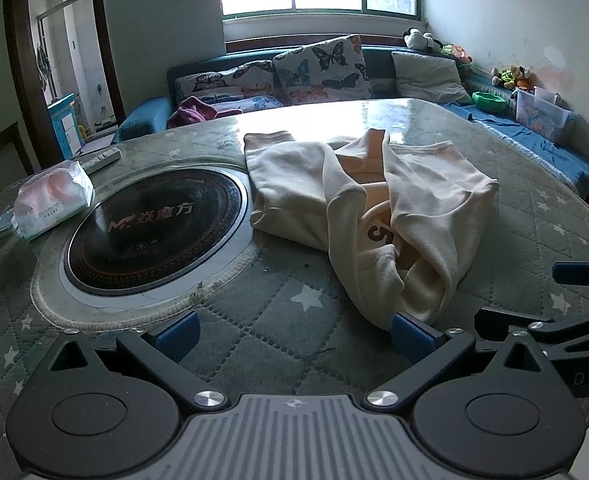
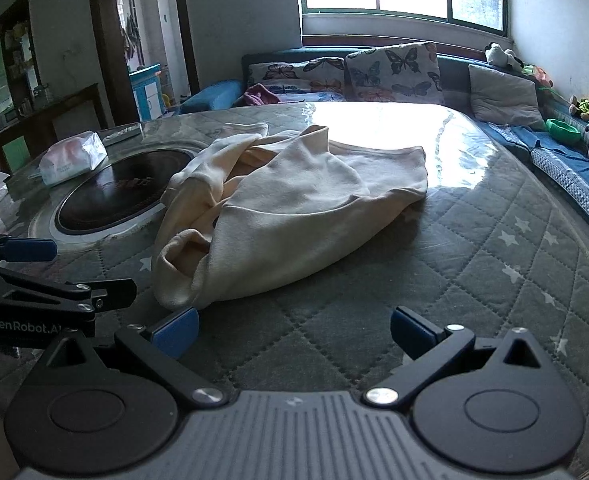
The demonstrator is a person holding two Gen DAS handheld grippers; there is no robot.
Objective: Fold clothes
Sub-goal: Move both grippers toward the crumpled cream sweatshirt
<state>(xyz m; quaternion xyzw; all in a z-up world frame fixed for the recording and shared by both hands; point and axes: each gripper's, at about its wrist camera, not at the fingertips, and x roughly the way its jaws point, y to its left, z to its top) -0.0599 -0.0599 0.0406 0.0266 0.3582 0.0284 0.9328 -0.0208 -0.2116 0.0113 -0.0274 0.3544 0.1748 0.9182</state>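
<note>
Sweatshirt [image 1: 374, 208], cream, lies crumpled mid-surface [image 2: 474, 264], its hem bunched toward the near edge. Both grippers hover low, jaws apart, holding nothing: left gripper [image 1: 294, 334], right gripper [image 2: 294, 334]. Folding hasn't begun; I'd say flattening comes first. Beyond, a dark round cooktop [image 1: 154, 228] with Chinese lettering, then a tissue pack [image 1: 54, 200]. "GenRobot.AI" shows on the left gripper.

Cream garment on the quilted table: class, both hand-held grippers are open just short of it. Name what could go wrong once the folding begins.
1. The cream garment lies bunched, layers overlapping, so the left hand-held gripper may pinch several layers at once.
2. Its left edge lies beside the round black hotplate; dragging could pull cloth over it.
3. The right hand-held gripper sits close to the left one, so they might collide.
</note>
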